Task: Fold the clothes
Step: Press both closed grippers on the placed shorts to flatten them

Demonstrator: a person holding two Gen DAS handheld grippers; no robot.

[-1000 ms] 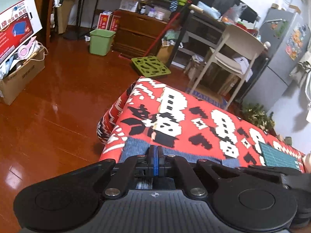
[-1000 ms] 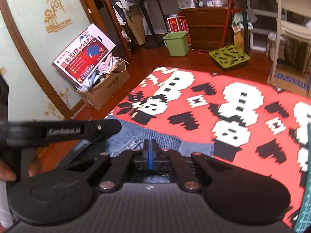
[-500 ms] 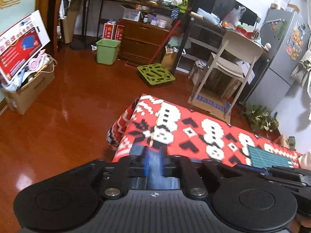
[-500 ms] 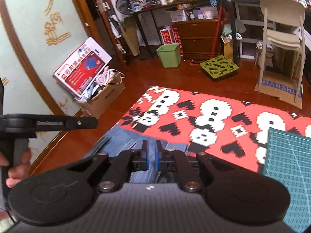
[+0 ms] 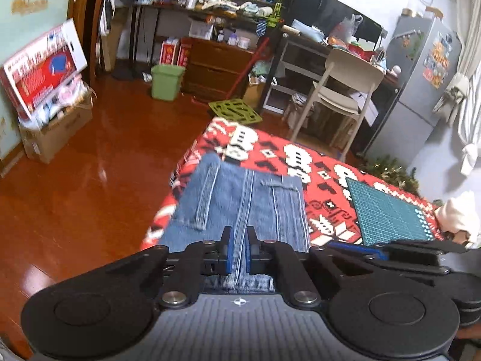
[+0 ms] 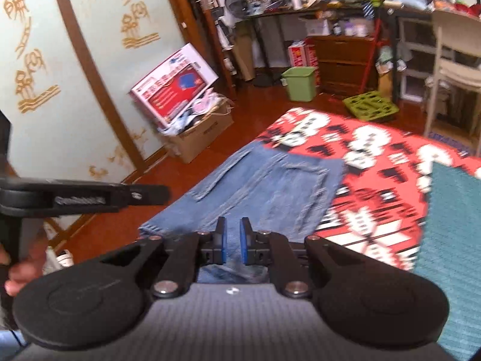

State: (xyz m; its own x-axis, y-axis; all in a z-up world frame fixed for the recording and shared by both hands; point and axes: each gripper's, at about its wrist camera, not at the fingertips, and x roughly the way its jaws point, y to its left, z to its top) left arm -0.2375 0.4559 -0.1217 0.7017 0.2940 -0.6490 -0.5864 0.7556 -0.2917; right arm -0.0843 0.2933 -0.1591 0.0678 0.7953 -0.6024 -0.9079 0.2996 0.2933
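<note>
Blue denim jeans [image 5: 240, 198] lie folded flat in a rectangle at the near left corner of a table with a red, white and black patterned cloth [image 5: 324, 174]. My left gripper [image 5: 237, 236] hovers above the jeans' near edge, its blue pads a small gap apart with nothing gripped. In the right wrist view the jeans [image 6: 264, 186] show the same way. My right gripper [image 6: 231, 230] is likewise open by a narrow gap above their near edge. The left tool's body [image 6: 90, 198] appears at the left there, held by a hand [image 6: 18, 270].
A green cutting mat [image 5: 384, 210] lies on the cloth to the right of the jeans. Beyond the table stand a pale chair [image 5: 339, 90], a green bin [image 5: 165, 81] and a cardboard box [image 5: 51, 132] on the wooden floor. The table's left edge drops off beside the jeans.
Both grippers were shut on the denim a second ago. They have let go, parted slightly and drawn up and back, leaving the folded jeans flat on the cloth.
</note>
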